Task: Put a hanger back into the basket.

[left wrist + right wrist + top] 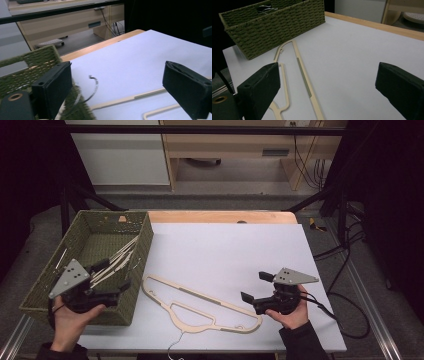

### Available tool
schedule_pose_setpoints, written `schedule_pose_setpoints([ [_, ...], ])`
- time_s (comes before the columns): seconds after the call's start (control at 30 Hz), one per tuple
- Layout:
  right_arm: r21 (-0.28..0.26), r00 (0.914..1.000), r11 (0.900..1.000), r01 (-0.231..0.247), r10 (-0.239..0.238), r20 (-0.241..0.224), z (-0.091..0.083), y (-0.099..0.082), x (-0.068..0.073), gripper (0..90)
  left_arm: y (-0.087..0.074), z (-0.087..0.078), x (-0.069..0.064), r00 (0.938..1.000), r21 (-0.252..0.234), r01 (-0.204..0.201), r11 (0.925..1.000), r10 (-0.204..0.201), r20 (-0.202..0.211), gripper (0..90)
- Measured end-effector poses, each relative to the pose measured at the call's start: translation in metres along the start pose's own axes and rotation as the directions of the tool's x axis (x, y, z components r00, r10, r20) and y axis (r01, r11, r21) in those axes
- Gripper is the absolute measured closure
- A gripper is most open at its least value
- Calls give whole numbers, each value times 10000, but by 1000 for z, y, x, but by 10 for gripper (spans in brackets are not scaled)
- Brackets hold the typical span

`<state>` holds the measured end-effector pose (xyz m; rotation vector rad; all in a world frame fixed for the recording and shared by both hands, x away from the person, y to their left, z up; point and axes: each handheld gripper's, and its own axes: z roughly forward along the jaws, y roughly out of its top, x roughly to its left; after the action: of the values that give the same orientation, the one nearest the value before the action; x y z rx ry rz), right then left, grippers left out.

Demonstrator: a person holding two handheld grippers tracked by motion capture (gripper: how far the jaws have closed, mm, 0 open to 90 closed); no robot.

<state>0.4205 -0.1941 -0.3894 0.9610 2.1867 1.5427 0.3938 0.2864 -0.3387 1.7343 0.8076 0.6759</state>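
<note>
A green woven basket [82, 222] stands at the table's left with several cream hangers [117, 257] lying in it. My left gripper [114, 276] hovers over the basket's near right corner, open, nothing between its jaws. In the left gripper view, my left gripper [117, 82] frames the basket's corner [42, 56], a wire hook [94, 86] and part of the hanger on the table [130, 98]. That cream hanger [200, 302] lies flat on the white tabletop. My right gripper [254, 286] is open just right of it. The right gripper view has my right gripper [327, 82] above the hanger [303, 75], the basket [274, 27] beyond.
The white tabletop [225, 250] stretches back to a wooden edge [220, 216]. Black frame bars [200, 129] cross the back, and cables [345, 290] trail off the right side. The lying hanger's wire hook [175, 345] reaches the front edge.
</note>
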Motion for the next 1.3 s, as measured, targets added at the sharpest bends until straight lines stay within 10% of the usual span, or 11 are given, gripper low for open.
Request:
schedule_pose_setpoints([
  [0.63, 238, 9999, 9997, 113, -114, 40, 4, -4, 5, 49, -49, 35, -68, 9915, 1096, 450, 9930, -579, 1166, 67],
  [1.3, 790, 9986, 9963, 352, -319, -424, 26, -14, 22, 70, -92, 65, -102, 9837, 3110, 611, 9484, -1101, 1425, 157],
])
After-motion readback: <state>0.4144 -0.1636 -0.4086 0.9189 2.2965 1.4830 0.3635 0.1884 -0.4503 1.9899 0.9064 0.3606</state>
